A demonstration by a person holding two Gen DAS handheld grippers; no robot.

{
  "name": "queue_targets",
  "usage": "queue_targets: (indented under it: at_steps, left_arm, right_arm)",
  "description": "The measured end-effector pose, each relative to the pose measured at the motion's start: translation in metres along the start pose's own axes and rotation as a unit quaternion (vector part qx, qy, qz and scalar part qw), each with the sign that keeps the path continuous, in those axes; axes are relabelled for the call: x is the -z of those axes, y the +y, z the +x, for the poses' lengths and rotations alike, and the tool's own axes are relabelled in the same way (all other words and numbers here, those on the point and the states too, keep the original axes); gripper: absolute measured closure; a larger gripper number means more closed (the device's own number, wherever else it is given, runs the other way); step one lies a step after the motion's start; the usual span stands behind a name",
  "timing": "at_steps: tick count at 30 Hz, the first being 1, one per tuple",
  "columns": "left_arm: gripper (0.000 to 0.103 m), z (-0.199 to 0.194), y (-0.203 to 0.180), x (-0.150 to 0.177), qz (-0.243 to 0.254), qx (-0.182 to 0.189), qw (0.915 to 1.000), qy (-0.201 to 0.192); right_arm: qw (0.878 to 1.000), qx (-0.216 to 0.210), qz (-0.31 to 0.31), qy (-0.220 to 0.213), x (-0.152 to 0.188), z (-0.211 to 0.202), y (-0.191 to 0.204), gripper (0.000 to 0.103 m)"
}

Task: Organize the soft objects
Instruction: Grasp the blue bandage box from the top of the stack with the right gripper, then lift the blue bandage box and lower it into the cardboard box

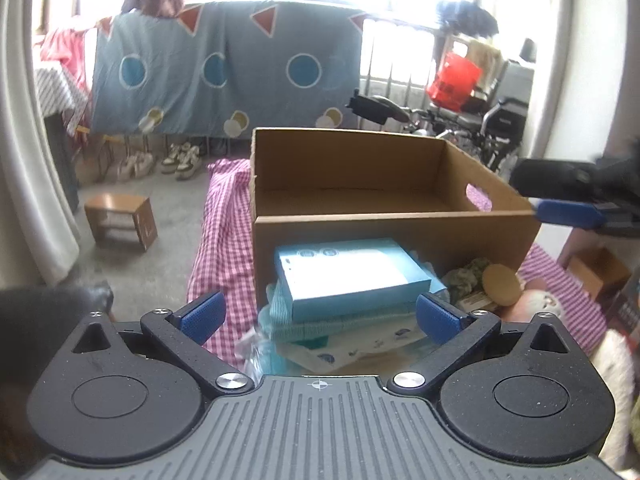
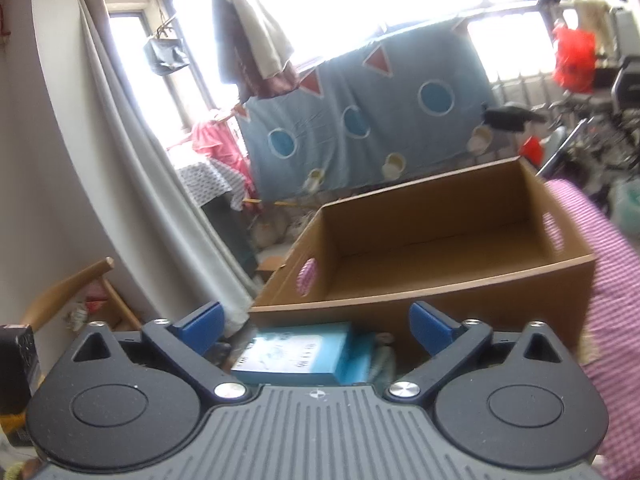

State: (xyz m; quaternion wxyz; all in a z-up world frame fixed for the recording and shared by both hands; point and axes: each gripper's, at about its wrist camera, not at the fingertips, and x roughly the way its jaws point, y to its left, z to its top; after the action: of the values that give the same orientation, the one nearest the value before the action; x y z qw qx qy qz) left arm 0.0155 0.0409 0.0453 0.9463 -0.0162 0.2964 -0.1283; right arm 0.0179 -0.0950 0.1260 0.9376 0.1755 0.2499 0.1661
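Left wrist view: left gripper [image 1: 320, 316] at bottom centre, blue fingers [image 1: 202, 316] spread wide apart, nothing between them. Just ahead, frame centre-low, a pale blue pack [image 1: 348, 276] lies on top of a pile of soft goods: a folded teal cloth [image 1: 304, 320] under it, a clear-wrapped white packet [image 1: 360, 346] lower still. Pile sits on a pink checked cloth [image 1: 224, 248], touching the near wall of a box [image 1: 360, 184]. Box is cardboard, open-topped, nothing visible inside, hand-slot in its right wall. Right of the pile: a round tan puff [image 1: 502, 284] against something green-patterned [image 1: 468, 276], too blurred to name. Right gripper [image 1: 568, 212] enters from the right edge, mid-height, near the box's right corner; only one blue finger shows there.

Right wrist view: right gripper [image 2: 316, 326] at bottom centre, fingers [image 2: 202, 330] spread apart, empty. Blue pack [image 2: 292, 354] shows low between them, just in front of the box [image 2: 440, 240], which fills centre-right. Checked cloth [image 2: 600, 280] at right edge. View is motion-blurred.

Background, both views: blue patterned sheet [image 1: 224, 68] hung at upper centre, before a bright window.
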Motion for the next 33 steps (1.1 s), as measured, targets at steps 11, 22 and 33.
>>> queue_targets:
  at_steps: [11, 22, 33]
  left_arm:
    - [0.027, 0.046, -0.007, 0.000, 0.063, 0.032, 0.9969, 0.035]
    - [0.024, 0.056, -0.001, -0.003, 0.066, 0.052, 0.9954, 0.045]
    - [0.019, 0.064, -0.012, -0.002, 0.101, 0.026, 0.9928, 0.059]
  right_arm:
    - [0.992, -0.012, 0.036, 0.124, 0.012, 0.096, 0.001, 0.043]
    - [0.992, 0.017, 0.041, 0.119, 0.008, 0.092, 0.001, 0.048]
    - [0.991, 0.044, -0.010, 0.123, 0.020, 0.099, 0.013, 0.047]
